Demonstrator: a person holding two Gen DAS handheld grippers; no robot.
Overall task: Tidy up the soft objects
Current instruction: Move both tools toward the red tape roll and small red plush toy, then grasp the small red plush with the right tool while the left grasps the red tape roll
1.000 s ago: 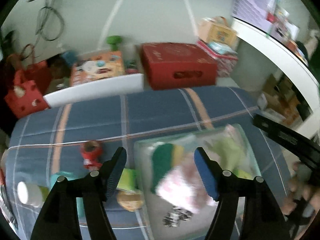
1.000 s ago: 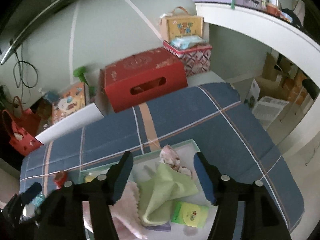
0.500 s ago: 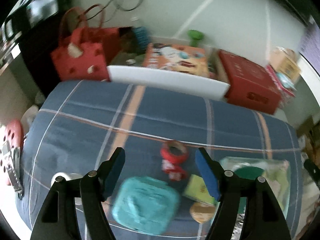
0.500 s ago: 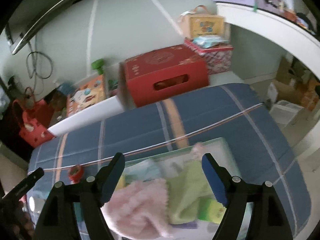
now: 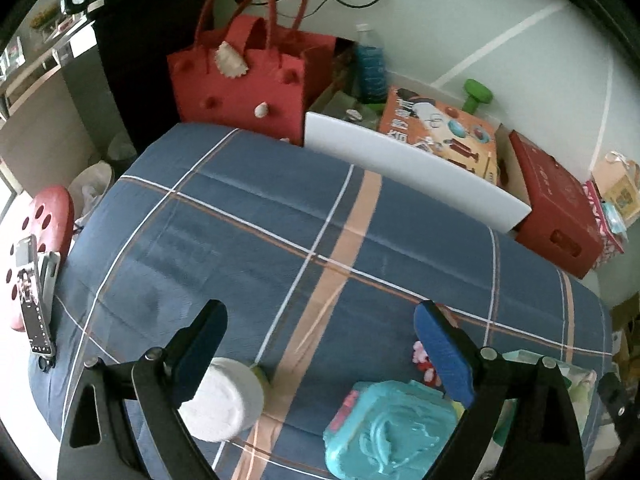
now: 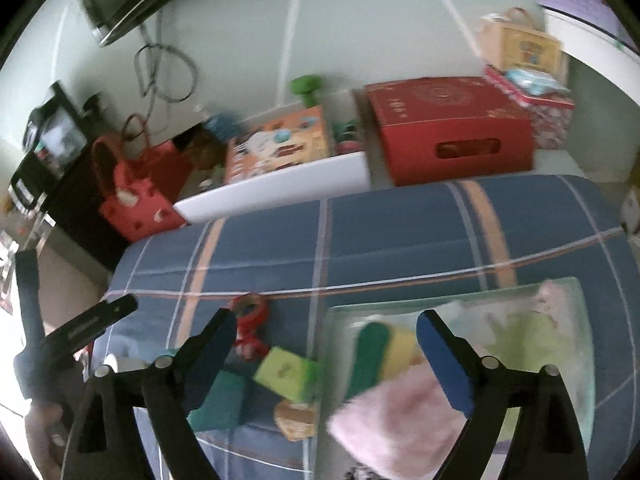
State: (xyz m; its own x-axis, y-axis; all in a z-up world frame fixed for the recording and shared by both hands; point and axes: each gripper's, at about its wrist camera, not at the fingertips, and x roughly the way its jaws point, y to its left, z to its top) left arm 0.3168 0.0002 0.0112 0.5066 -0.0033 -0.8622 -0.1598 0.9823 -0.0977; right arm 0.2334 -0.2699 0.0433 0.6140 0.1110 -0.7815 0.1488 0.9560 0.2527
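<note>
Pink fluffy cloth [image 6: 394, 420] lies in the clear tray [image 6: 576, 292], low between the right gripper [image 6: 324, 338] jaws and toward the right one; no pad presses on it. Blurred, but its long axis seems to run bottom-left to top-right of the view, slanted against the line of the fingers; no clear front or back end. Beside it in the tray: green-and-yellow sponge [image 6: 380, 350], lying roughly along the pointing direction, and a pale green cloth [image 6: 516, 340] beyond the right jaw.

Change: right jaws have just been opening and now stand wide, released, nothing gripped. A second ago the pale green cloth sat centred between them; now the view has slid left and the pink cloth and sponge are in the gap. Reads as a drop-off done, heading for the next item.

Left gripper [image 5: 316, 342] jaws have likewise just been opening, wide now, empty. A second ago it looked onto the tray; now it has swung left over the blue plaid cover [image 5: 280, 240]. White round lid [image 5: 224, 400] touches or sits just under the left jaw, teal soft pouch [image 5: 388, 432] low toward the right jaw, red toy [image 5: 424, 360] just behind that jaw.

Outside the tray, ahead between the right jaws: green-yellow block [image 6: 288, 372], round brown thing [image 6: 296, 420]. Loose soft pieces remain, so sorting is likely unfinished.
</note>
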